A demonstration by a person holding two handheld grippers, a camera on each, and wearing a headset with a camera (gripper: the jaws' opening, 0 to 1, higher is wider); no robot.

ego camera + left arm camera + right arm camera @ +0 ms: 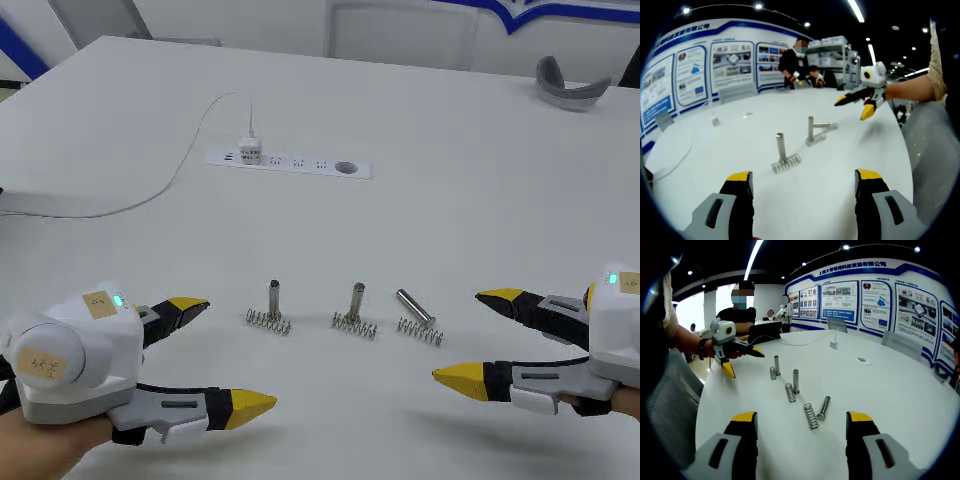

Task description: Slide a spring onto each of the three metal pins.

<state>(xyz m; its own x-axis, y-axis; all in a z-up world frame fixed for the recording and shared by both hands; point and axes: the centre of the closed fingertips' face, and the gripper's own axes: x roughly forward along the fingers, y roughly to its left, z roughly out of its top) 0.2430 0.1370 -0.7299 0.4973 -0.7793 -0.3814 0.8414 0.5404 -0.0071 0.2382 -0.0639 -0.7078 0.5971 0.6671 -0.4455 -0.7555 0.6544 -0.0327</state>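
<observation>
Three metal pins stand in a row on the white table (450,210). The left pin (274,295) and the middle pin (355,298) are upright; the right pin (413,306) lies tipped over. In front of each pin lies a loose spring: left spring (268,321), middle spring (354,326), right spring (420,332). My left gripper (222,353) is open, left of the row and clear of it. On the other side my right gripper (468,336) is open too, empty, near the fallen pin (823,408) and its spring (811,416). The left gripper view has the nearest pin (781,147) and spring (786,163) ahead of the jaws.
A white power strip (290,162) with a plugged-in adapter (249,151) and its cable (150,200) lies beyond the pins. A grey curved object (570,88) sits at the far right corner. People (742,307) stand past the table's end.
</observation>
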